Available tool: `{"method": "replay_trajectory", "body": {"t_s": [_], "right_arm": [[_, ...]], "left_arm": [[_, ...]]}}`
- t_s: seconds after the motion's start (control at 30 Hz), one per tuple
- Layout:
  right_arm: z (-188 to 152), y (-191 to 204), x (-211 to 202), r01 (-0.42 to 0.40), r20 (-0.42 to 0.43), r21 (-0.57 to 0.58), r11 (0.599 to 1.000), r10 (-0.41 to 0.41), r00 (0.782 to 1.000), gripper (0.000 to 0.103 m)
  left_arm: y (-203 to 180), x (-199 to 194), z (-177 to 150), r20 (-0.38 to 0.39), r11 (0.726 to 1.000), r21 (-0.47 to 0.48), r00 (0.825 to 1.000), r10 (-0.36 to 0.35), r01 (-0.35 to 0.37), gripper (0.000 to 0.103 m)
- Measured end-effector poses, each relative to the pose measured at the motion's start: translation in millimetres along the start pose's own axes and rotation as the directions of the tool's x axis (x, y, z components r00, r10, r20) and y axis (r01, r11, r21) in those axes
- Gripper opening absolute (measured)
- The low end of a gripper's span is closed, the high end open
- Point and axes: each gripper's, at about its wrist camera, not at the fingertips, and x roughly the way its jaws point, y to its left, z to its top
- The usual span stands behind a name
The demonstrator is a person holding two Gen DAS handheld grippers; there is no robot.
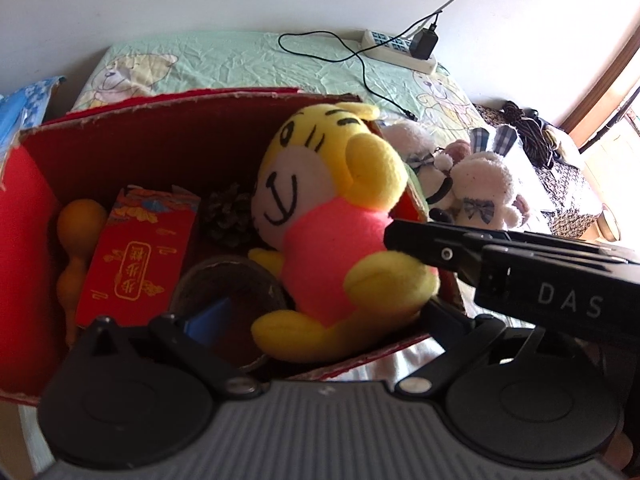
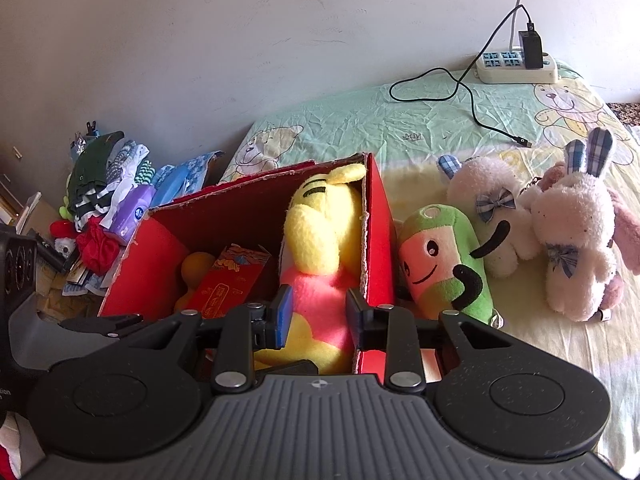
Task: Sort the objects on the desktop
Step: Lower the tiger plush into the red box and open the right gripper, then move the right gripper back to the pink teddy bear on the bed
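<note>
I am holding my right gripper (image 2: 316,322) low, its two fingers spread apart, not squeezing. My left gripper (image 1: 304,320) is sitting low too (one finger is hidden, so I cannot tell how wide it is).

Bright daylight from the right, blowing out the window (image 1: 624,128) and washing the white plush rabbit (image 2: 576,236) and bedsheet (image 2: 360,120) pale, deep shadow inside the red box (image 1: 152,148), fisheye bending with dark vignetted corners, near gripper bodies soft.
</note>
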Motion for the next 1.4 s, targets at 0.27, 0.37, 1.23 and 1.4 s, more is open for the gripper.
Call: {"method": "replay_trajectory", "body": {"t_s": [0.27, 0.37, 1.23, 1.4], "right_arm": [[0, -6, -4, -0.055, -0.019, -0.021, 0.998, 0.054, 0.998, 0.032], [2, -8, -5, -0.073, -0.024, -0.022, 0.997, 0.073, 0.997, 0.032], [3, -81, -45, -0.296, 0.027, 0.036, 0.954, 0.295, 0.955, 0.042], [6, -114, -56, -0.281, 0.058, 0.086, 0.956, 0.277, 0.959, 0.042]], "left_arm": [[-8, -5, -4, 0.01, 0.997, -0.047, 0.999, 0.053, -0.053, 0.1], [-12, -6, -7, 0.018, 0.996, -0.059, 0.997, 0.075, -0.074, 0.1], [-53, -40, -10, 0.083, 0.982, -0.103, 0.983, 0.166, -0.157, 0.099], [-80, -37, -1, 0.111, 0.983, -0.049, 0.978, 0.179, -0.174, 0.099]]}}
